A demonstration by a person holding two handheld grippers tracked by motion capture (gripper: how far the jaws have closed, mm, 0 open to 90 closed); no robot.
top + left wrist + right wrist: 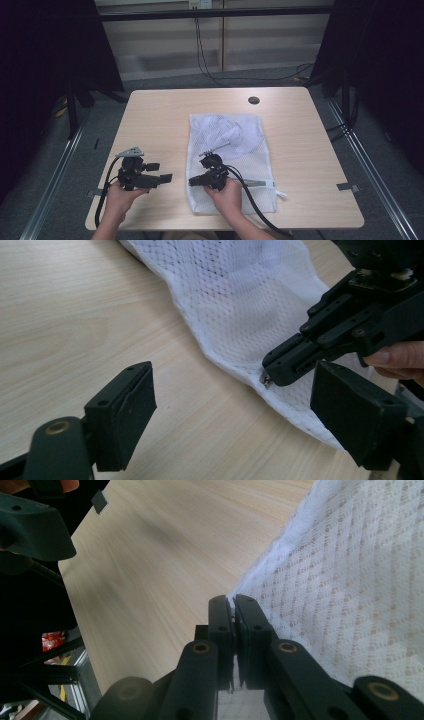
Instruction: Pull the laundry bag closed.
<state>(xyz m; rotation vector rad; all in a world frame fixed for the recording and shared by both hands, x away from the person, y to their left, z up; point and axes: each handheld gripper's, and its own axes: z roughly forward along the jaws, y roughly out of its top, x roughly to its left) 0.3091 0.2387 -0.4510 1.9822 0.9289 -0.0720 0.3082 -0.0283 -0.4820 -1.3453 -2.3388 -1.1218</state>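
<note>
While the person's two forearms come in over the near edge of the table [150, 107], each hand holds a gripper low over the wood. The left hand [121, 194] sits toward the near left corner, and the left gripper [160, 172] points across toward the middle with its jaws wide apart and nothing between them; in the left gripper view the two black pads [131, 401] stand well apart over bare wood, just beside the edge of the mesh bag [250, 305]. The right hand [228, 192] rests on the near part of the bag, and the right gripper [192, 182] reaches to the bag's left edge. Its jaws are pressed together on that white hem: the right gripper view shows the gripper [233, 601] clamped with the fabric edge caught at the tips, and the left gripper view shows the same gripper [267, 376] biting the rim of the bag, a small metal piece at its tip. A black cable [255, 205] trails from it off the near edge. The mesh bag [235, 145] lies flat, running from near the front edge toward the middle of the table, with something pale bunched inside its far half. Beyond it, near the far edge, sits a dark round hole [253, 100].
</note>
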